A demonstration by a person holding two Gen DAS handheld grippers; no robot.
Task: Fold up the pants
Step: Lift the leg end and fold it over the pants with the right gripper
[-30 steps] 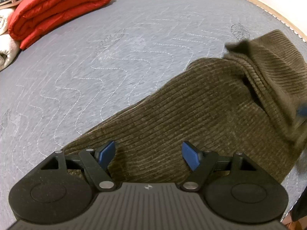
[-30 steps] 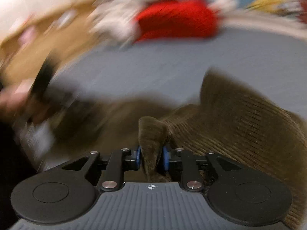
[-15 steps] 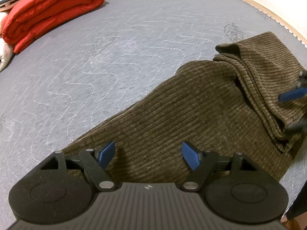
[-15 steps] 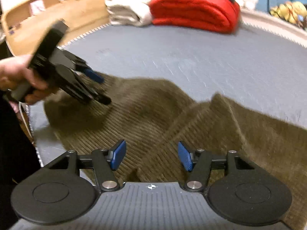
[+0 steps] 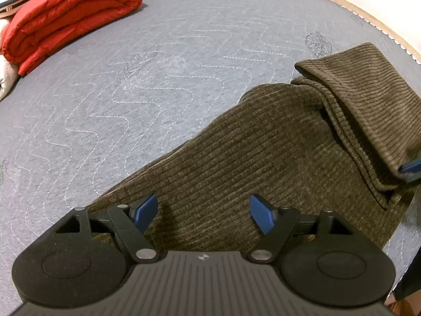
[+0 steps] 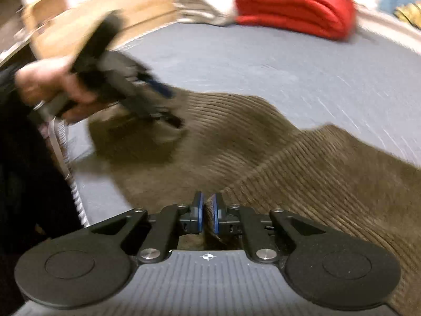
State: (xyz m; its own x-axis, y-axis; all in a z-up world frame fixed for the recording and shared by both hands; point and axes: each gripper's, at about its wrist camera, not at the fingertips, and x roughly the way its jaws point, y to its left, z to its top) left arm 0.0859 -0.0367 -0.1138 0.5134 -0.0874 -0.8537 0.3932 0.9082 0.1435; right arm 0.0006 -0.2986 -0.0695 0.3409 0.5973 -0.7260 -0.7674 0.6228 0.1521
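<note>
Brown corduroy pants (image 5: 263,144) lie on a grey quilted mattress (image 5: 184,52), one part folded over at the right. My left gripper (image 5: 204,214) hangs open just above the fabric near its lower edge, nothing between its blue pads. In the right wrist view a hand holds that left gripper (image 6: 158,100) over the pants' far left end. My right gripper (image 6: 208,210) is shut, a ridge of the pants (image 6: 289,163) pinched between its pads. One of its blue pads (image 5: 410,167) shows at the fold's right edge.
A folded red blanket (image 5: 71,13) lies at the mattress's far end beside folded white cloth (image 6: 202,5). A wooden frame (image 6: 79,13) runs behind. The mattress's stitched near edge (image 6: 73,184) is at the left, by a person's dark clothing.
My right gripper let go of a bunch of fabric, stood open half a second ago, and has shut again on the pants' edge. The left gripper has stayed put, open.
</note>
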